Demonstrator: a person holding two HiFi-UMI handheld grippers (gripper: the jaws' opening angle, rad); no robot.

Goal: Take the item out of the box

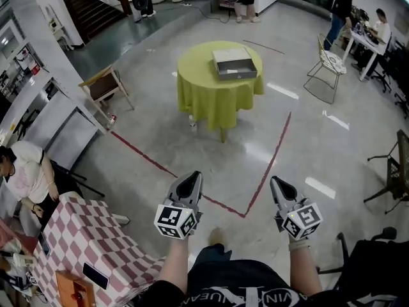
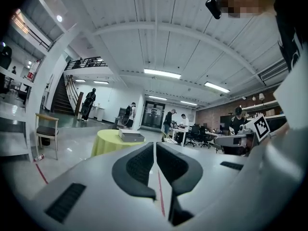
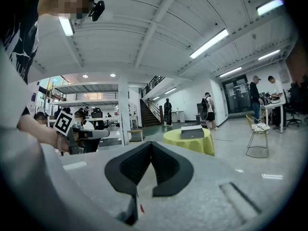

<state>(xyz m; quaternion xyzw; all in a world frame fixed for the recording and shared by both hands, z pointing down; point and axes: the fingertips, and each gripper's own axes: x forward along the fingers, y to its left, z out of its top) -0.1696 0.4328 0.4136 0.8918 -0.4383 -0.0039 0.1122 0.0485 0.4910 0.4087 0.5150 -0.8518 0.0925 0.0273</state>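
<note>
A grey flat box (image 1: 235, 64) lies on a round table with a yellow-green cloth (image 1: 211, 91), several steps ahead of me across the floor. Whatever is inside the box is hidden from here. Both grippers hang low in front of my body, far from the table. My left gripper (image 1: 191, 178) is shut with nothing in it, and my right gripper (image 1: 277, 182) is shut and empty too. The left gripper view shows its closed jaws (image 2: 154, 147) with the box (image 2: 131, 136) small in the distance. Beyond the right gripper (image 3: 151, 147) the box (image 3: 192, 131) sits on the table (image 3: 190, 142).
A red tape line (image 1: 268, 165) marks the floor between me and the table. A checked red-and-white table (image 1: 89, 242) stands at lower left with a person (image 1: 29, 171) beside it. A wooden chair (image 1: 102, 85), a wire chair (image 1: 327, 62) and a black chair (image 1: 396, 171) ring the area.
</note>
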